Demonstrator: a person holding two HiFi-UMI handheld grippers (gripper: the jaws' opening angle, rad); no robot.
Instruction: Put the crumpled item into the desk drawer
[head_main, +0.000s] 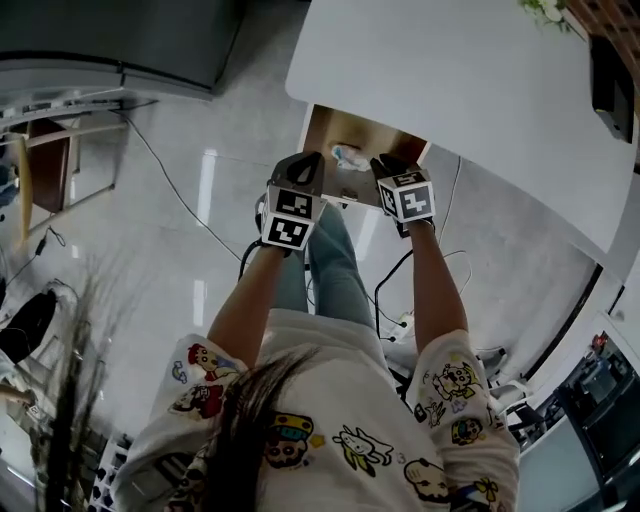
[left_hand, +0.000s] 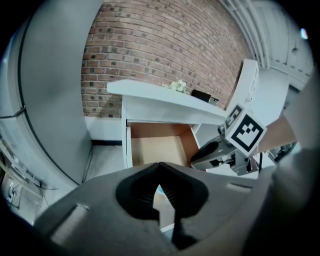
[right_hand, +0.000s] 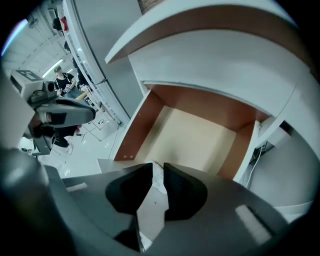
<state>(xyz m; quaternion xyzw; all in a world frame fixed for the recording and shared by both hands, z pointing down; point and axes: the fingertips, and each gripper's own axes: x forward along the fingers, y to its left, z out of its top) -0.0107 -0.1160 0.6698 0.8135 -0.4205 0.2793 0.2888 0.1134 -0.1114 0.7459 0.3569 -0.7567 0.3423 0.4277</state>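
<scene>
Wooden drawer open under white desk, right tongs pinching crumpled item (over it), left tongs closed, empty

My right fingers cover most of the crumpled item. Only a white sliver shows in the narrow slit between them, and I cannot tell whether they pinch it or merely stand in front of it. Past my left fingers just a pale blue speck shows, too small to make out. In the head view my left gripper and right gripper hide the drawer's front. The desk runs off the top and right edges, and the top edge cuts off a plant.
</scene>
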